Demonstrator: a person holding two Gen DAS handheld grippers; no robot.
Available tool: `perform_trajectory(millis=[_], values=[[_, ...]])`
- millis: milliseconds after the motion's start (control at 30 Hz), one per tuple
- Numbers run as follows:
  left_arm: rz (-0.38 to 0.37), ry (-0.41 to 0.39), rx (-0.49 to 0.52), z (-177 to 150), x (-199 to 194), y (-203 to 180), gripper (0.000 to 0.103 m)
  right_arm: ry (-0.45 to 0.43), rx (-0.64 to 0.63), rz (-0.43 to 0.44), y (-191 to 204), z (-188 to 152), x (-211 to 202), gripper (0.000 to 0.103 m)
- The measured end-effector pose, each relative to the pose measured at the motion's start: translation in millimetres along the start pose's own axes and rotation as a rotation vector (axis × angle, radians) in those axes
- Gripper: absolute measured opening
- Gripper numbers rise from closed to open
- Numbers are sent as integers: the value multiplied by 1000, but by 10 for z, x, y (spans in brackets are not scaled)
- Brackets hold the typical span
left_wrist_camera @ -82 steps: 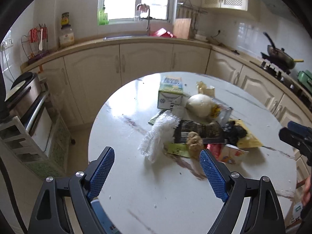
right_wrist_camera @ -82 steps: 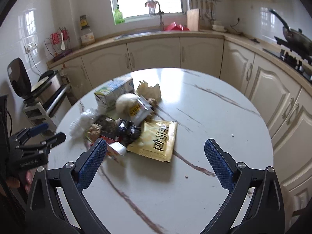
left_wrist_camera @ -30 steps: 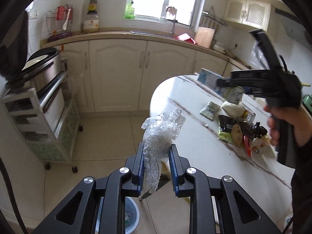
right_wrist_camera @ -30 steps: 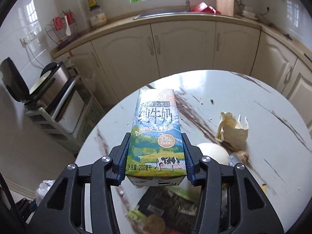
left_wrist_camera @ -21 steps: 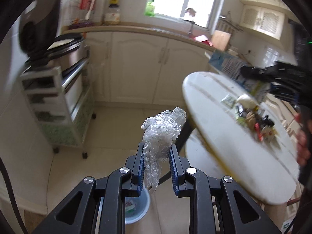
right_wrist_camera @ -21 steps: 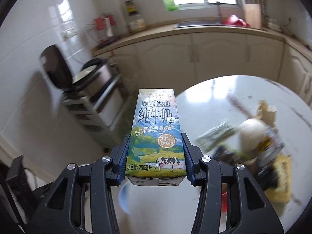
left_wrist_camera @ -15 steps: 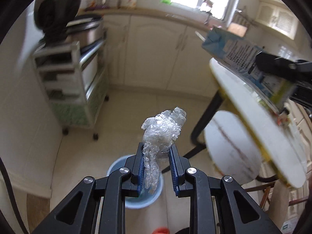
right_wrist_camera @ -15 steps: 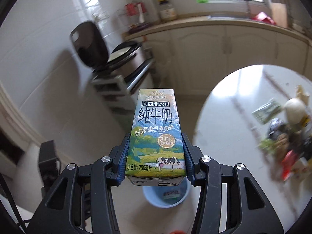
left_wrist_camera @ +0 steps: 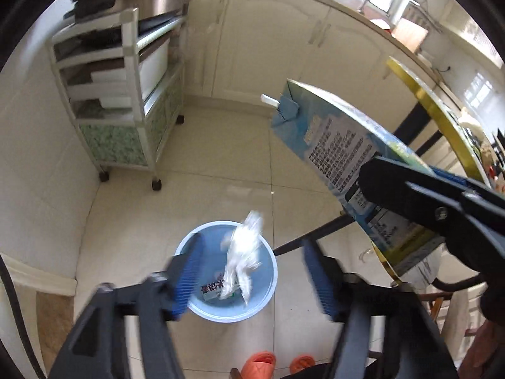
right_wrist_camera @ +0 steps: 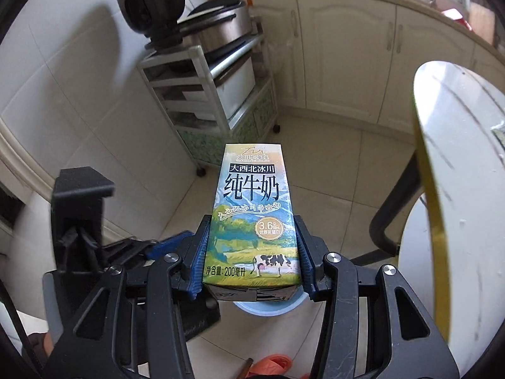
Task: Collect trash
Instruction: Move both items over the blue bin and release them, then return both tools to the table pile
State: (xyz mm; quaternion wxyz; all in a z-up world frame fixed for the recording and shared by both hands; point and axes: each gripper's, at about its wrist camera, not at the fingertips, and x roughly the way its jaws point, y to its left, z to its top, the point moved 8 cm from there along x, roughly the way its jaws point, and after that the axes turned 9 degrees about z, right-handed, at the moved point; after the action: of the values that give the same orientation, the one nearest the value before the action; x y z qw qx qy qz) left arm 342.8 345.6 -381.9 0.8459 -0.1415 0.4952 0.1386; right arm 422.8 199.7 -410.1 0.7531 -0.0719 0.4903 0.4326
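My left gripper point(left_wrist_camera: 255, 274) is open above a light blue bin point(left_wrist_camera: 189, 252) on the floor. A crumpled clear plastic wrapper point(left_wrist_camera: 241, 252) is loose between its fingers, over the bin mouth. A small carton lies inside the bin. My right gripper point(right_wrist_camera: 252, 262) is shut on a milk carton point(right_wrist_camera: 252, 221), held upright above the bin rim point(right_wrist_camera: 268, 309). The carton also shows in the left wrist view point(left_wrist_camera: 344, 164), to the right of the bin.
A white shelf cart point(left_wrist_camera: 120, 101) with a rice cooker point(right_wrist_camera: 217, 28) stands by the wall at left. The round marble table point(right_wrist_camera: 467, 170) with a gold edge is at right, its black leg point(right_wrist_camera: 391, 205) close to the bin. Orange slippers point(left_wrist_camera: 265, 358) lie near the bin.
My left gripper has opened and let go of the plastic wrapper, which is dropping toward the bin. My right gripper has carried the milk carton from the table to above the bin.
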Motion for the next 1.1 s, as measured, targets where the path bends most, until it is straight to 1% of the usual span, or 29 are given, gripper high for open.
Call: perform_trajectory(millis=[100,200,233,300,367,467,500,533,600,667,733,833,900,967,1000,1100], values=[[50,8,-8,-20,21,33,69,14,11,11,-40,-29,87,46],[88,1,-39,-52,-73,100,69,9,14,26,-52,-9,169,49],[94,-1,-50,-71,-124,119,69,7,14,26,-55,0,199,58],[111,-18,-55,-89,-228,138,69,1,15,28,-49,6,226,72],[125,-41,-56,-128,-350,157,69,-16,6,19,-30,19,190,73],[121,-90,-53,-174,-630,70,70,-44,-8,8,34,64,53,73],[117,-107,-48,-185,-731,53,70,-64,-11,-1,50,88,-29,76],[112,-130,-42,-177,-850,5,70,-88,-14,-17,58,117,-157,81],[104,-173,-25,-161,-1069,-95,73,-134,-14,-29,78,164,-405,85],[90,-226,0,-154,-1319,-230,75,-193,-20,-57,78,216,-726,86],[74,-277,23,-129,-1559,-423,77,-254,-22,-83,51,247,-1075,90],[42,-341,73,-113,-1864,-763,80,-324,-14,-113,-45,256,-1530,94],[18,-374,111,-135,-2013,-1032,81,-357,5,-143,-181,228,-1826,94],[-15,-399,161,-139,-2119,-1376,84,-400,37,-168,-389,162,-2137,97],[-26,-404,182,-157,-2139,-1484,85,-413,57,-194,-520,116,-2284,101],[-53,-410,251,-188,-2156,-1913,87,-447,119,-259,-937,-21,-2656,102]])
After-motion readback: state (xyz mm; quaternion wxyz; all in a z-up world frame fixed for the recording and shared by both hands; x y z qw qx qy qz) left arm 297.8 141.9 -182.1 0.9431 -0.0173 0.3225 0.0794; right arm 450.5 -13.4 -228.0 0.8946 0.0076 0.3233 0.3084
